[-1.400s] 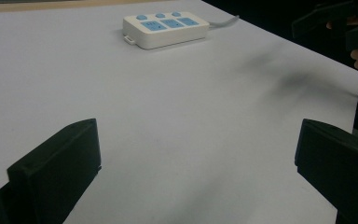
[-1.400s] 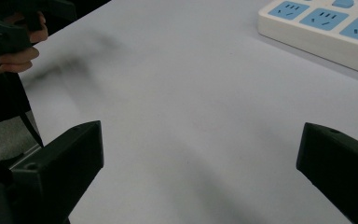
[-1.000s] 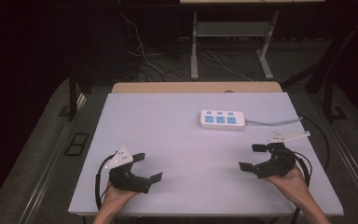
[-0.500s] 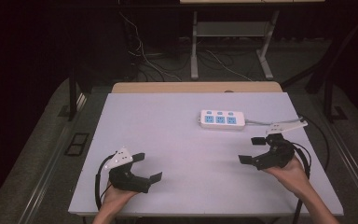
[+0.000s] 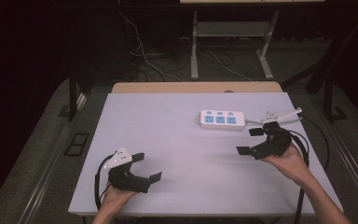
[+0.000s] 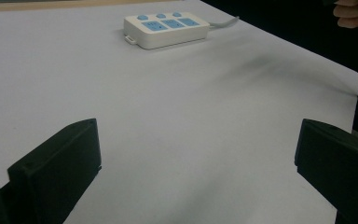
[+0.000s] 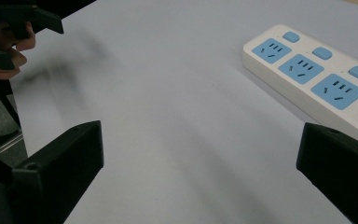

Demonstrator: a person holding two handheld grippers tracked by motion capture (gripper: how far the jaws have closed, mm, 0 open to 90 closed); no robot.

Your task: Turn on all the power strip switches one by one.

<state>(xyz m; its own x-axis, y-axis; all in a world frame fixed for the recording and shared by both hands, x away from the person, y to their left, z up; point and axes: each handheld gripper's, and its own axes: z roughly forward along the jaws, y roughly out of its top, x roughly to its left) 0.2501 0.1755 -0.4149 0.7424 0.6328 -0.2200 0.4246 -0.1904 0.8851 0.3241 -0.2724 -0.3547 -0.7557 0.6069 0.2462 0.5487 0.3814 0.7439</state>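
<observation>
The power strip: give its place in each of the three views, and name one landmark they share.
High view: the power strip lies right of centre on the table, ahead of the right gripper.
Left gripper view: top, just right of centre, far off.
Right gripper view: upper right, close, above the right-hand jaw.
Shared landmark: its three blue sockets on the white body.

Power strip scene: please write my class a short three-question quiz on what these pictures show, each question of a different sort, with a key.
1. True or false: the right gripper is clamped on the power strip.
2. How many blue sockets does the power strip carry? A) two B) three C) five
3. Fill in: the left gripper has its jaws ____ above the table.

Key:
1. False; its jaws stand apart, short of the strip.
2. B.
3. Open.
</observation>
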